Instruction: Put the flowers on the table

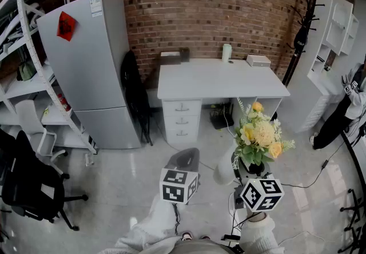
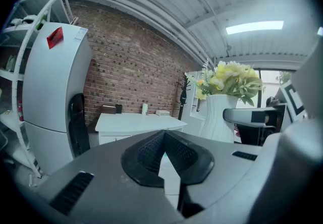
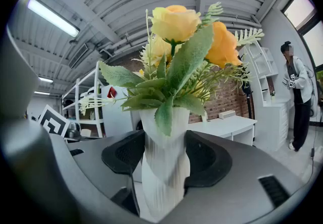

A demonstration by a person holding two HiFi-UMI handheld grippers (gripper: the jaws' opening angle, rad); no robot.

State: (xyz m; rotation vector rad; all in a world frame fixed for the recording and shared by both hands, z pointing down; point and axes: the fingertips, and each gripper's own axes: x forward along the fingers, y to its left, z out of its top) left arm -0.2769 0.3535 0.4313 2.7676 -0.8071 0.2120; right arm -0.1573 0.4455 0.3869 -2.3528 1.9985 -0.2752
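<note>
A bunch of yellow and orange flowers [image 1: 260,133] with green leaves stands in a white ribbed vase [image 3: 164,167]. My right gripper [image 1: 251,168] is shut on the vase's body, one dark pad against each side, and holds it upright above the floor. In the right gripper view the flowers [image 3: 186,36] fill the middle. The left gripper [image 1: 186,158] hovers just left of it, shut and empty; its pads [image 2: 151,150] meet at the tips. The white table [image 1: 217,78] stands ahead against the brick wall, and the flowers [image 2: 229,79] are off its right front corner.
A box [image 1: 258,60], a cup [image 1: 227,51] and another box [image 1: 170,57] line the table's back edge. A grey fridge [image 1: 91,70] and a black office chair [image 1: 28,181] are to the left. At the right are a coat rack [image 1: 300,24], white shelves [image 1: 334,35] and a person [image 1: 343,115].
</note>
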